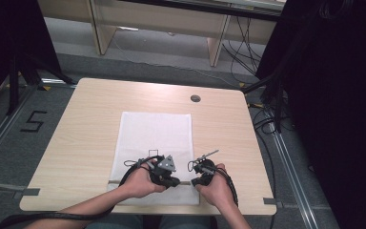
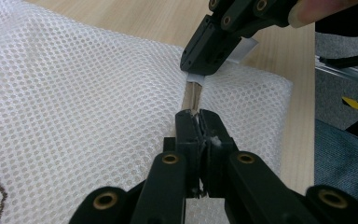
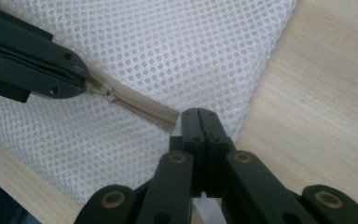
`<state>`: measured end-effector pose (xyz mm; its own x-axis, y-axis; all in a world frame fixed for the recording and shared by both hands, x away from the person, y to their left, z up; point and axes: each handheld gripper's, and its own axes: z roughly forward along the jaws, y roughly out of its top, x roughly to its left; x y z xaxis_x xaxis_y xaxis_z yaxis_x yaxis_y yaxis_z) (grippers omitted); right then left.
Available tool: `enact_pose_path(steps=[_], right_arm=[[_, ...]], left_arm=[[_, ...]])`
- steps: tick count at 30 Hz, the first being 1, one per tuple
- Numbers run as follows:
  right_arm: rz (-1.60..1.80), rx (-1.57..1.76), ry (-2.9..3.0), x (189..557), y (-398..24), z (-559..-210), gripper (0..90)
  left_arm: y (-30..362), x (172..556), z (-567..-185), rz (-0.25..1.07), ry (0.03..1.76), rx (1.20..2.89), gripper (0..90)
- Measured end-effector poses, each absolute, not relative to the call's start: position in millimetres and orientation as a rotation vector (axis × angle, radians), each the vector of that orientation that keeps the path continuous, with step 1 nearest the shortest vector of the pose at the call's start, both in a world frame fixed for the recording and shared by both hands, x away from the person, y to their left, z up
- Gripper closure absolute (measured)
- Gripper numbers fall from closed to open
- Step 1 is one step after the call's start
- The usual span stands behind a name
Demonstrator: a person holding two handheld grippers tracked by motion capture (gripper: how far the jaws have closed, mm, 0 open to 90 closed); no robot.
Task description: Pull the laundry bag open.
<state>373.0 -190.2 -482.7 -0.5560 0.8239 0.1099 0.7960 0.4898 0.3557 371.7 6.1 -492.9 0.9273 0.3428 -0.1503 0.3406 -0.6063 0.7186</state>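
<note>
- Mesh bag [image 1: 155, 138]: one white netted bag lies flat on the one wooden table [image 1: 86, 129], its long side running away from the person, its near end close to the table's near edge.
- Zipper [image 3: 137, 105]: one beige zipper runs across the bag's near end; in the right gripper view its small metal slider [image 3: 108, 95] sits just at the tip of the left gripper's jaws.
- Left gripper [image 2: 198, 123]: jaws pressed together on the zipper at the slider end; in its own view, white mesh and the tan tape run into the closed tips.
- Right gripper [image 3: 200, 116]: jaws also pressed together, pinching the bag's white fabric at the far end of the zipper tape, near the bag's corner.
- Two hands come in from the bottom of the high view, the left hand [image 1: 140, 183] and right hand [image 1: 217, 186], one on each gripper, close together.
- One dark round grommet [image 1: 195, 98] sits in the tabletop, beyond the bag.
- One dark outline mark [image 1: 152, 153] shows on the mesh beside the left gripper.
</note>
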Motion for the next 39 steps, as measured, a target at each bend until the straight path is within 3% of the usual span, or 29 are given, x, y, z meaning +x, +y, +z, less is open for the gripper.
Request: enact_pose_path(steps=[39], right_arm=[[0.593,1.453,2.644,373,-191,-483,90.0]], left_arm=[[33,372,-486,0.016,0.471,2.271,87.3]])
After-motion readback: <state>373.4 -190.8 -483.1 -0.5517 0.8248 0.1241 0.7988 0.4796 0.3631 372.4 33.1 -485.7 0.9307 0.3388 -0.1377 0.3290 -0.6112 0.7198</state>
